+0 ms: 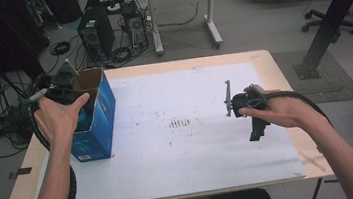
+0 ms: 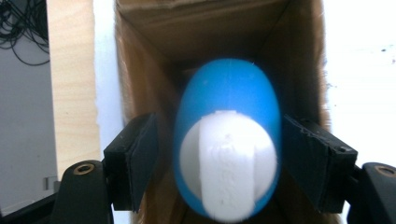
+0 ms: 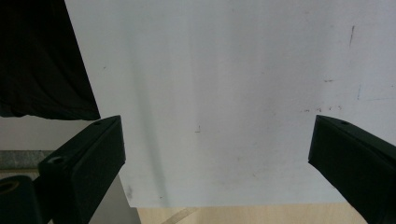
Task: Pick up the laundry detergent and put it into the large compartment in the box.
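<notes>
Overhead, a tall blue cardboard box with an open brown top [image 1: 97, 117] is seen standing at the left edge of the white-covered wooden table [image 1: 192, 168]. The left gripper [image 1: 65, 87] is held by the left hand [image 1: 60, 118] at the box's open mouth. The right gripper [image 1: 245, 105] is held by the right hand [image 1: 279, 110] well apart from the box, above the right part of the white sheet, a black cable trailing back from it.

In the left gripper view, a blue egg-shaped object with a white round cap [image 2: 228, 140] is seen between the two black jaws, directly over the box's brown interior [image 2: 154, 56]. The jaws are set narrow, one at each side of the object; whether they press on it cannot be told.

In the right gripper view, the jaws are spread wide, with bare white sheet [image 3: 224, 93] between and beyond them. The table's wooden edge is seen below them.
</notes>
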{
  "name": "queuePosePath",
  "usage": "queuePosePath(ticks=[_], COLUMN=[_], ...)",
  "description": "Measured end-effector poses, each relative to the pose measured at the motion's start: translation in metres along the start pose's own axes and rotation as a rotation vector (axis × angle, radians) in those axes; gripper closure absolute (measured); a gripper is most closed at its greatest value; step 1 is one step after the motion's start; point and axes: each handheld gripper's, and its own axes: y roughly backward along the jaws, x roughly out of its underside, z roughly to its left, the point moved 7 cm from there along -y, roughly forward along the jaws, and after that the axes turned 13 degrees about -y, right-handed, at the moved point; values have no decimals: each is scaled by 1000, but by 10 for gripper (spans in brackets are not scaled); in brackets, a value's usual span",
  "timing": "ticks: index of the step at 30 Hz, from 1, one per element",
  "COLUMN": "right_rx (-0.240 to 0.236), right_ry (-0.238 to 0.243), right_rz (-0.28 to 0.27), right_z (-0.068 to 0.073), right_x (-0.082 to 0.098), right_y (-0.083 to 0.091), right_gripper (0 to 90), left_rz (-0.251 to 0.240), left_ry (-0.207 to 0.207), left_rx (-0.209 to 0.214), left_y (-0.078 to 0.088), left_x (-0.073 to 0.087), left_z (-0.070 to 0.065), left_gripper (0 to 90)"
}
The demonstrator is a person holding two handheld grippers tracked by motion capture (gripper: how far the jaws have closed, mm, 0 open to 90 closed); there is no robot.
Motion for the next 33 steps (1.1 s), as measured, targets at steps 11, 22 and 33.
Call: queuePosePath(ticks=[11,22,33], right_rx=[0,-2,-1], right_ry=[-4,0,0], right_rz=[-2,3,1], right_z=[0,1,0], right_x=[2,0,1], right_y=[1,0,0], right_gripper=[37,37,37], left_rz=[-34,-56,-99], left_ry=[-19,-96,-314], left_rx=[-9,-16,49], left_y=[32,54,82], left_x=[-12,-26,-46], left_z=[0,-17,-68], left_gripper=[215,53,45])
